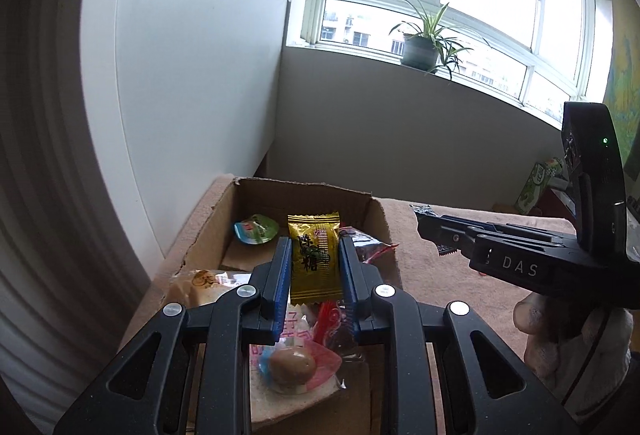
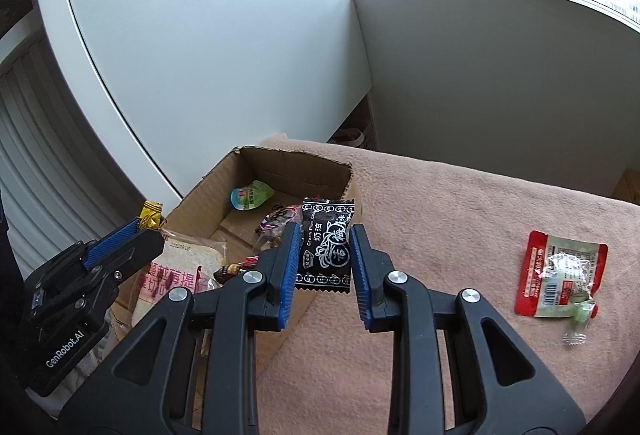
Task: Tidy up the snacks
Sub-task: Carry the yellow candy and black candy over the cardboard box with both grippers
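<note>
A shiny gold candy wrapper carries dark green characters. The other candy wrapper is black with white lettering and ring patterns. Both sit between blue ribbed pads on black frames. The box is plain brown, the cloth dusty pink, and the sachet red-edged and clear.
</note>
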The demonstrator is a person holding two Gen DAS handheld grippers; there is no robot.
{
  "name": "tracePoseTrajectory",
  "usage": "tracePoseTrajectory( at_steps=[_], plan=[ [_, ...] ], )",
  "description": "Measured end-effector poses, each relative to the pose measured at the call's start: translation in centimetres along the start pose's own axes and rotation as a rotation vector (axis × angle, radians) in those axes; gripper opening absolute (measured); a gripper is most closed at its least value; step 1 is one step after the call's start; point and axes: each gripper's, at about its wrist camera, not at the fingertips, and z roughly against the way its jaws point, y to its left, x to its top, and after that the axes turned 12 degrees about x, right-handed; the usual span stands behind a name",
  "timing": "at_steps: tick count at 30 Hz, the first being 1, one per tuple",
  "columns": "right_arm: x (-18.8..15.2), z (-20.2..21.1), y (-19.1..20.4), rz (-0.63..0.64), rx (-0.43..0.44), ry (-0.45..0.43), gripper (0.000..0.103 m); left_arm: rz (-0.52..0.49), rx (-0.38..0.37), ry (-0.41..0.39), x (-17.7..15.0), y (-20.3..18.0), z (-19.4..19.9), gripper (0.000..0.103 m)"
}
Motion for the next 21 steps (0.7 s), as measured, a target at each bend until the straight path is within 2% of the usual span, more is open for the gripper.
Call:
tracePoseTrajectory(
  at_steps=[7,15,16,17,19,21],
  plan=[
    [-0.4,-2.9,2.3,0.051,0.031,0.05,0.026,0.02,0.022,0.03,-0.5,1.8,-1.1,0.022],
    [-0.4,-3.5,2.9,0.07,0.034,0.052,0.029,0.037,0.02,0.048,-0.5,2.5,-1.6,0.022],
    [-0.4,-3.5,2.9,0.069,0.036,0.052,0.04,0.039,0.018,0.049,-0.5,2.6,-1.6,0.023],
    [-0.4,-3.4,2.8,0.066,0.034,0.047,0.057,0.042,0.02,0.049,-0.5,2.7,-1.6,0.024],
    [-0.3,-3.0,2.8,0.061,0.035,0.026,0.066,0.05,0.018,0.048,-0.5,2.8,-1.6,0.035],
    [-0.1,-2.6,2.7,0.056,0.035,0.015,0.066,0.052,0.016,0.047,-0.4,2.9,-1.5,0.04]
  ],
)
